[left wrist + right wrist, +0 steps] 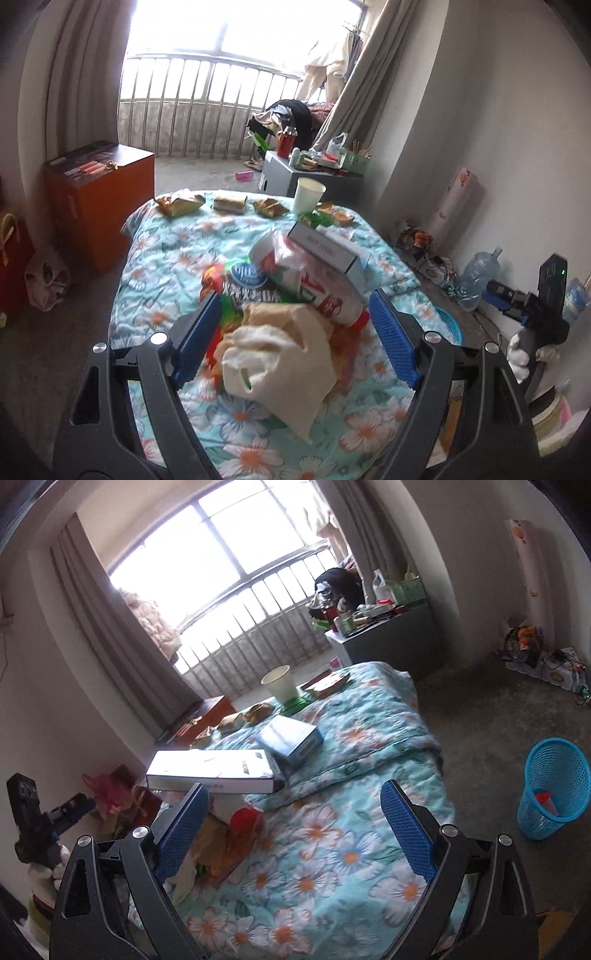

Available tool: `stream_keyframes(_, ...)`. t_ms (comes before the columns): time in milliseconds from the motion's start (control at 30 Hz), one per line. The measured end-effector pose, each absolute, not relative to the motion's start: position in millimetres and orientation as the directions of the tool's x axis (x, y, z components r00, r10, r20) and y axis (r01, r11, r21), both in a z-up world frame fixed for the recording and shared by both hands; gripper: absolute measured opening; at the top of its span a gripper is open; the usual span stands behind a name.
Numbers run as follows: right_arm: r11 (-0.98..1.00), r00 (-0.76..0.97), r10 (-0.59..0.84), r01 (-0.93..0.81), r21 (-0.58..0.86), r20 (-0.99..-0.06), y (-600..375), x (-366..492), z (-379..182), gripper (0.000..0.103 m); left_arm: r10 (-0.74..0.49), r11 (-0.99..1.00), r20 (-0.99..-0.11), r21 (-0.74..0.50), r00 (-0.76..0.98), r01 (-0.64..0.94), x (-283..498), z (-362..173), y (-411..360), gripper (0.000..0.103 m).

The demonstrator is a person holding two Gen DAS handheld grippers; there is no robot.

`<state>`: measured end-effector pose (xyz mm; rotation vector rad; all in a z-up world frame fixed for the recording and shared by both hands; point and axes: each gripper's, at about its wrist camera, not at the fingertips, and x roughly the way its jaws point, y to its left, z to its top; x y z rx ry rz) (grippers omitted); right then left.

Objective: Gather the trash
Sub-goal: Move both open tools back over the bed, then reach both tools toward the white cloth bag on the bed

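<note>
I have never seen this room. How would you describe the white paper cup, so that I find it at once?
Start at the bed with the flowered blue quilt. Go to its far end, toward the railed window. There the white paper cup stands upright on a green wrapper; it is the only tall, open-topped thing among the flat snack packets and boxes.

Daylight floods through the large barred window (236, 55) (207, 550), blown out to white glare. Both fisheye views bend strongly and darken at the edges; near objects look slightly soft.
</note>
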<state>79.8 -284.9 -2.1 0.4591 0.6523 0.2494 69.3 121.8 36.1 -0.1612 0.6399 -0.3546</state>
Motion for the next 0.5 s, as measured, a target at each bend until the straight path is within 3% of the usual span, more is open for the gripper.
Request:
stream_keyframes(100,0.860,0.736,0.411,-0.118,0.497,-0.538,-259,83,-11,0.091,-0.361,0.932,-0.592,-0.212,0.721,0.293,62,12,108,0.077)
stream_keyframes(233,0.843,0.674,0.458,-0.124,0.523,-0.579,-232,94,-34,0.079,-0.393,0.915,-0.640,-0.199,0.660,0.352,64,-18,73,0.074)
stream_keyframes(333,0.812,0.612,0.509,-0.110,0.573,-0.605,-216,104,-57,0.067,-0.341,0.925,-0.662,-0.109,0.667,0.365,70,-38,41,0.071)
stream_keyframes(400,0.793,0.575,0.535,-0.091,0.602,-0.618,-210,109,-70,0.063,-0.290,0.934,-0.669,-0.041,0.685,0.356,76,-46,30,0.069)
stream_keyframes(500,0.778,0.537,0.560,-0.080,0.623,-0.631,-202,113,-81,0.061,-0.218,0.944,-0.681,0.034,0.699,0.328,86,-60,21,0.059)
